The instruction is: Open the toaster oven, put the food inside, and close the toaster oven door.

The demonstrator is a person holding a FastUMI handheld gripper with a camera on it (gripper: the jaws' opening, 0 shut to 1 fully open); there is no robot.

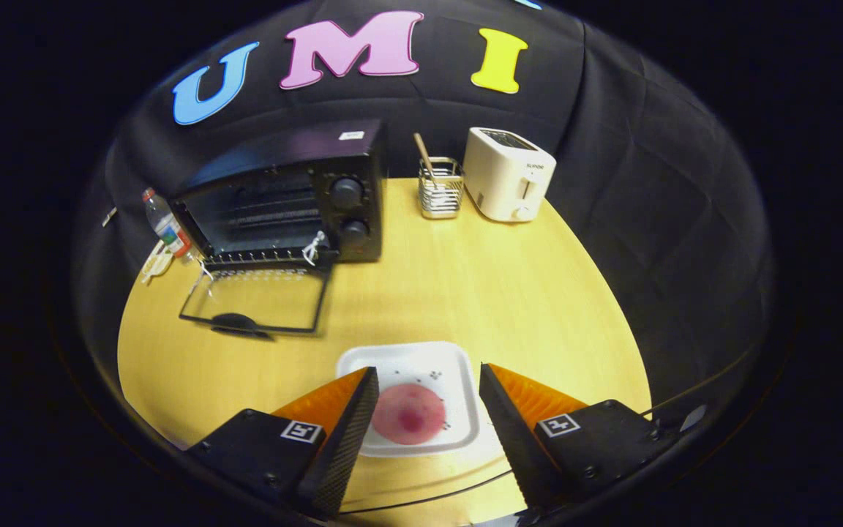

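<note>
**benchwatcher:** So, standing by the booth right now: the toaster oven (286,197) already has its door (257,300) dropped flat onto the desk (465,293), so opening looks done. Using the oven as my landmark, the food (408,414), a round pinkish patty-looking thing, sits on a white tray (458,366) well in front of the oven and off toward its knob side. The gripper (427,388) is spread wide, holding nothing, with one finger on either side of the food and neither touching it as far as I can see.

**crumbtray:** Seems like the pick-up step then. Any tips?

**benchwatcher:** My guess: come down straight so both fingers meet the patty at its widest part together, and keep clear of the tray's rim or it'll skid. It looks soft, so squeeze gently. Then carry it high enough to clear the open door's handle (235,322) and go in square to the rack.

**crumbtray:** Anything in the way?

**benchwatcher:** Not really. A utensil holder (440,189) and a white toaster (507,174) stand beside the oven on its knob side, and a bottle (164,223) stands at its far side. All well off the likely path.
</note>
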